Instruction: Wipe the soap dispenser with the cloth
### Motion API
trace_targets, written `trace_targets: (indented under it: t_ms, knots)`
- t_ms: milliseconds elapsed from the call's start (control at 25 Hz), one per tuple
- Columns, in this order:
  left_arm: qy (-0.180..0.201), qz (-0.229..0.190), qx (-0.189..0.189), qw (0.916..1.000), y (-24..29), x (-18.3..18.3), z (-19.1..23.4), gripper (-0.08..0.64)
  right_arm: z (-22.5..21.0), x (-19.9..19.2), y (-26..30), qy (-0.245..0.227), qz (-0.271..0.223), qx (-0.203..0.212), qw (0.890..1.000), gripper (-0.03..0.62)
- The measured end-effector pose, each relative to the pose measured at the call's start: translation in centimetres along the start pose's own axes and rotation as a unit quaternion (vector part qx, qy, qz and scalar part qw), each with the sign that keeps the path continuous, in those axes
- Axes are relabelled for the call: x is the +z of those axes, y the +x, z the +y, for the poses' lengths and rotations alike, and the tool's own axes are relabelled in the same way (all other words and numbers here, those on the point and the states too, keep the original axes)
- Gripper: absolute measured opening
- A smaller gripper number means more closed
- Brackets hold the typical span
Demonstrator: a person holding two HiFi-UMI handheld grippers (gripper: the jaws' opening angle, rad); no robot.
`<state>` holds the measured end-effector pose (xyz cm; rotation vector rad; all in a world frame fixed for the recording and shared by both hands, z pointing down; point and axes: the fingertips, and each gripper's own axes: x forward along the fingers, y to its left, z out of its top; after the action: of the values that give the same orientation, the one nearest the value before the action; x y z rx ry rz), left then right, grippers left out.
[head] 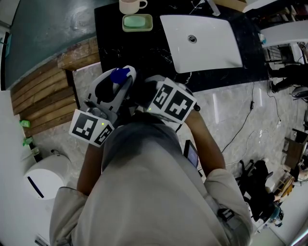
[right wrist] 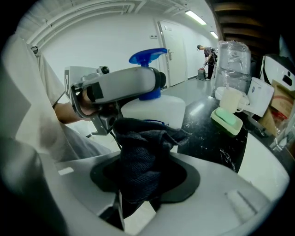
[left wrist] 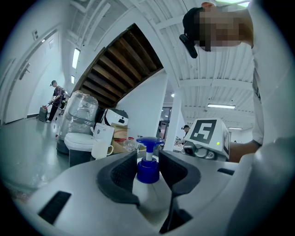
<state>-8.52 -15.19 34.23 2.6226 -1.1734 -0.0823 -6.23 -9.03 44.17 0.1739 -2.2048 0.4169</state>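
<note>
The soap dispenser, a white bottle with a blue pump, is held level in my left gripper, just in front of the person's chest. In the left gripper view its blue pump stands between the dark pads, which clamp the bottle's body; the left gripper is shut on it. My right gripper is shut on a dark grey cloth, bunched between its jaws. The cloth's tip touches the white bottle below the left gripper.
A black counter lies ahead, with a white sink basin, a green soap dish and a cream cup. Wooden slats and a white bin are at the left. Cables run over the floor at the right.
</note>
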Motion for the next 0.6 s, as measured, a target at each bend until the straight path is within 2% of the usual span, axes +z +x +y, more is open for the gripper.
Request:
trace_targets:
  t_ms: [600]
  knots:
    - [0.001, 0.001, -0.003, 1.0, -0.1, -0.1, -0.1, 0.144, 0.3, 1.3, -1.4, -0.01, -0.027, -0.005, 1.0, 0.178]
